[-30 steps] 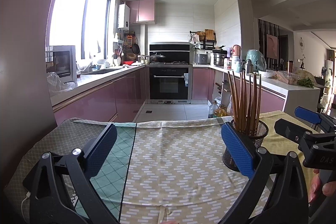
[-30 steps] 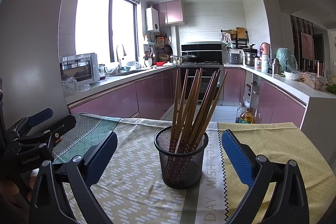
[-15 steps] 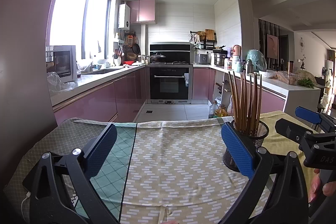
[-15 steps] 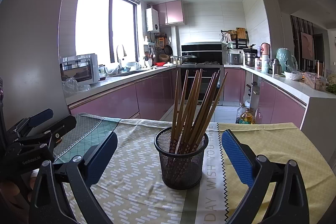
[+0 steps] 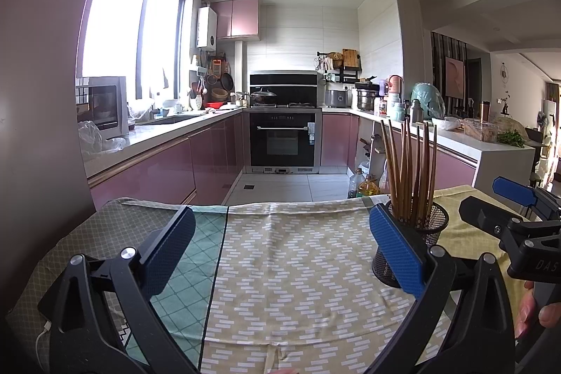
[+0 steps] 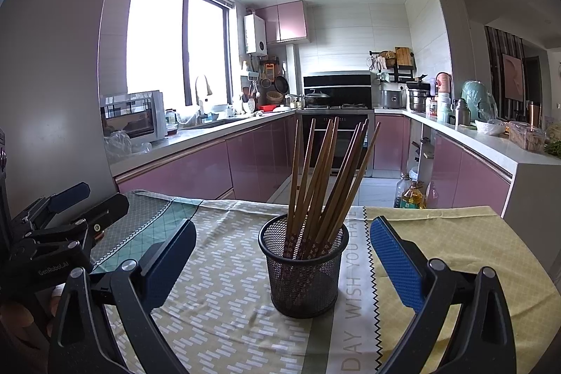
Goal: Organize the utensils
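In the left wrist view, the left gripper (image 5: 280,255) hovered with jaws wide over the cloth-covered desk (image 5: 298,255), the mesh cup (image 5: 426,233) of chopsticks (image 5: 408,170) behind its right finger. In the right wrist view, the right gripper (image 6: 280,258) had jaws wide, the cup (image 6: 304,272) standing upright between them, untouched.

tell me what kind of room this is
A home kitchen, most likely: a built-in oven under a stovetop, pink cabinets along the counters, and a mesh holder of chopsticks on a cloth-covered table.

Table (image 6: 491,233) under patterned cloths (image 6: 224,286); mesh cup (image 6: 304,272) with chopsticks (image 6: 326,177) stands upright on top.
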`<action>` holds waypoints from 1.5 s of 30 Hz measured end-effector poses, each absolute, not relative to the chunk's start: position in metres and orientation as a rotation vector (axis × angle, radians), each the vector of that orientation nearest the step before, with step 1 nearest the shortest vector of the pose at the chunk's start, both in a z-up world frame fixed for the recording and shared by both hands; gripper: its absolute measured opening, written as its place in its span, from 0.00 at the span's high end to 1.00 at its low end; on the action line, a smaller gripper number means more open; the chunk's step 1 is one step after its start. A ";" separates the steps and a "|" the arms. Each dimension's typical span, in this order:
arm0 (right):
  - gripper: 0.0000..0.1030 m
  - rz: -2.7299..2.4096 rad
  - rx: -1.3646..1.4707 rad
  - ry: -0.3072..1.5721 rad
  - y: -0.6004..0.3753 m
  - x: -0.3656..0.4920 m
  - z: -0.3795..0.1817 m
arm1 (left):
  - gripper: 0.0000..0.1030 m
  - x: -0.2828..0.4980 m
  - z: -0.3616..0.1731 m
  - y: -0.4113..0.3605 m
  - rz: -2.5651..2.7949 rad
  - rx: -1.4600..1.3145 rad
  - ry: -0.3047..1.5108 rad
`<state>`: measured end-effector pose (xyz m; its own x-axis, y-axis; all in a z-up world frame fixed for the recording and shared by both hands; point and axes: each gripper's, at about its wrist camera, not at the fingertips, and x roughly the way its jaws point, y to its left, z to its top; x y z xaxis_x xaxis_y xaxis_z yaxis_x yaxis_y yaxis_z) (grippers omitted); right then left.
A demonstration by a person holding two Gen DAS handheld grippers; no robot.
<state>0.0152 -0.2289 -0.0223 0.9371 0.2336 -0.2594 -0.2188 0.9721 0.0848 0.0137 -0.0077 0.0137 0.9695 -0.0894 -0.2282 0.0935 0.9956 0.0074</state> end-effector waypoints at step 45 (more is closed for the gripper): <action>0.07 0.229 0.058 0.269 -0.226 0.013 -0.023 | 0.05 0.014 0.013 -0.009 -0.093 0.018 0.230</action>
